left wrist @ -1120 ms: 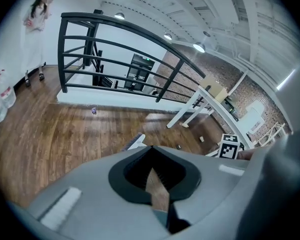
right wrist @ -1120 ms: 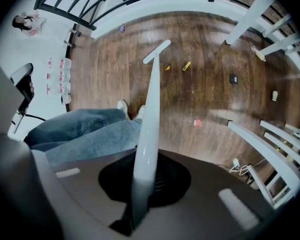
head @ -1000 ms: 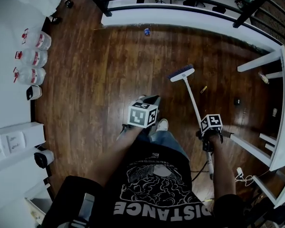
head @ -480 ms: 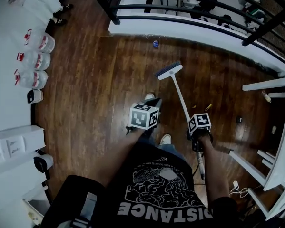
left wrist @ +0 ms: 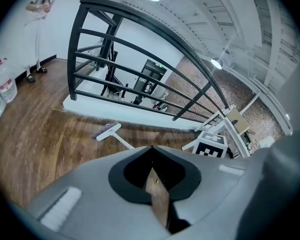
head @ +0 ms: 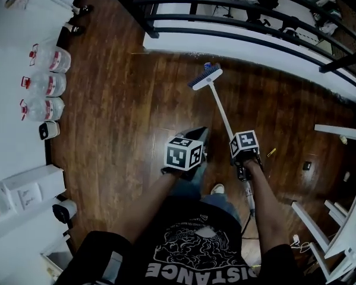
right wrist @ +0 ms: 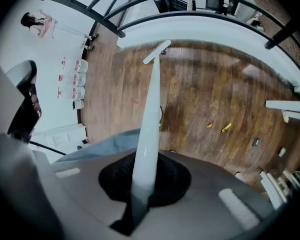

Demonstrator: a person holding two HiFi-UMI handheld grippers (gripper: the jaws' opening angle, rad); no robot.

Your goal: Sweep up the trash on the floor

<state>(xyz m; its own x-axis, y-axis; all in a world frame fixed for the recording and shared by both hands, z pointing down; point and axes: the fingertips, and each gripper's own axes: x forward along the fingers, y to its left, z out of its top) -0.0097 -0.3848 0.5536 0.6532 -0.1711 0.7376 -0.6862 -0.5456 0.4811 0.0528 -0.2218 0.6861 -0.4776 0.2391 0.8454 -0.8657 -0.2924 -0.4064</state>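
Observation:
A white-handled broom runs forward from my right gripper [head: 236, 142], which is shut on the handle [right wrist: 145, 134]. The broom head [head: 204, 76] rests on the wood floor next to a small blue scrap [head: 208, 66], close under the white ledge [head: 255, 43]. The broom head also shows far off in the left gripper view [left wrist: 106, 131]. A yellow scrap [head: 271, 152] and a dark bit [head: 306, 165] lie right of my right hand; they also show in the right gripper view, yellow scrap [right wrist: 226, 128], dark bit [right wrist: 255, 142]. My left gripper [head: 197, 132] is level with the right, jaws together, holding nothing.
A black railing [head: 225, 5] stands on the white ledge ahead. Water jugs [head: 53, 58] and white boxes [head: 29, 189] line the left wall. White furniture legs [head: 338, 132] and a cable [head: 296, 239] are at the right. My shoe [head: 217, 189] is below the grippers.
The broom head has slid forward and left across the floor, from mid-floor up to the blue scrap by the ledge. Both grippers moved forward with me.

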